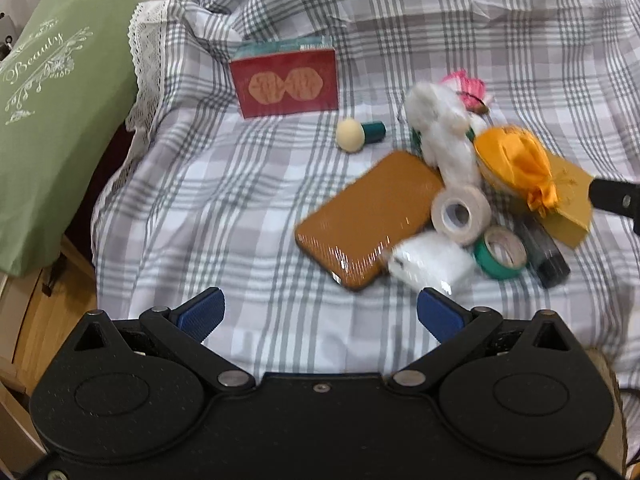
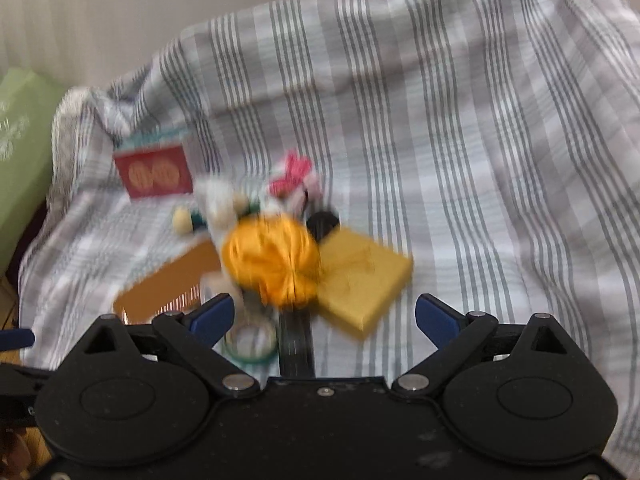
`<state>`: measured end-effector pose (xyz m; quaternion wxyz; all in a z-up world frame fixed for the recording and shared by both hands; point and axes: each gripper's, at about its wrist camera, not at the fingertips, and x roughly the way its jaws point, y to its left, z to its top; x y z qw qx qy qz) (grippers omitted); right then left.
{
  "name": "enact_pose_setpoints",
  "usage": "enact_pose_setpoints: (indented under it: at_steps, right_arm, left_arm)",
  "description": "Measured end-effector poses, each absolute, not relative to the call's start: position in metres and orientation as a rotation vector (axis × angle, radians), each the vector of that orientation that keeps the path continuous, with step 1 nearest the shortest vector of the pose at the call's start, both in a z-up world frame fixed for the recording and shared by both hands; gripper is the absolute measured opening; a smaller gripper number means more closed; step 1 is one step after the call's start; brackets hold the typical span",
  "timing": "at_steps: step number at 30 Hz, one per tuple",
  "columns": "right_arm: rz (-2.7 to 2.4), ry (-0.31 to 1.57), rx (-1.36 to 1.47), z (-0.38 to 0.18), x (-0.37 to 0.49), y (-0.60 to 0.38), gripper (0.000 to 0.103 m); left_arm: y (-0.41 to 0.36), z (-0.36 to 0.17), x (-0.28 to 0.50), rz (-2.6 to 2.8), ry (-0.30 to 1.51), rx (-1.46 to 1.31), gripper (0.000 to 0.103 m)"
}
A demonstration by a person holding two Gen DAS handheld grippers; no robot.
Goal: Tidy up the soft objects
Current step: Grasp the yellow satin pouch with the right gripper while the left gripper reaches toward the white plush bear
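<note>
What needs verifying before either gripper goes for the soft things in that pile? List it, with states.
1. Left gripper jaws open, nothing held: ok.
2. Right gripper jaws open, nothing held: ok.
3. Fluffy white plush toy free of neighbours: not ok; it is crowded by the orange satin pouch and white tape roll.
4. Orange satin pouch clear underneath: not ok; it overlaps the flat yellow box.
5. Right wrist view sharp enough to aim: not ok, blurred.
6. Pink item's type: cannot tell.

Plaid sheet (image 1: 248, 208) carries red box (image 1: 286, 84), sponge applicator (image 1: 358, 133), brown case (image 1: 366, 220), tape rolls (image 1: 462, 210), yellow box (image 2: 362, 280).
</note>
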<state>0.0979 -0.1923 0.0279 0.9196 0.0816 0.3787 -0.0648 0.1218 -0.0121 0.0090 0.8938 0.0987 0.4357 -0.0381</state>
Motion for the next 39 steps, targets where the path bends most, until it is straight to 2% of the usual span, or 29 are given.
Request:
enact_pose_setpoints:
  at_steps: [8,20,23,26,30,39]
  right_arm:
    - [-0.079,0.717,0.056,0.022,0.137,-0.182,0.1]
    - [0.037,0.82,0.032,-0.016,0.188,-0.172,0.091]
    - [0.055,0.836,0.04,-0.022,0.192,-0.168,0.087]
    - [0.063,0.873,0.028,-0.029,0.198,-0.165,0.069]
    - [0.064,0.872,0.019,-0.03,0.199,-0.162,0.065]
    - [0.043,0.796,0.044,-0.01,0.183,-0.178,0.064]
  left_arm:
    - [-0.013,0.008,0.158,-0.078,0.894,0.176,0.099]
    - [-0.013,0.004,0.186,-0.077,0.86,0.186,0.099]
    - [-0.012,0.003,0.193,-0.077,0.868,0.169,0.099]
    - [-0.012,0.003,0.198,-0.076,0.866,0.171,0.099]
    - [-0.015,0.005,0.2,-0.076,0.851,0.183,0.099]
    - [-0.026,0.008,0.209,-0.148,0.84,0.159,0.099]
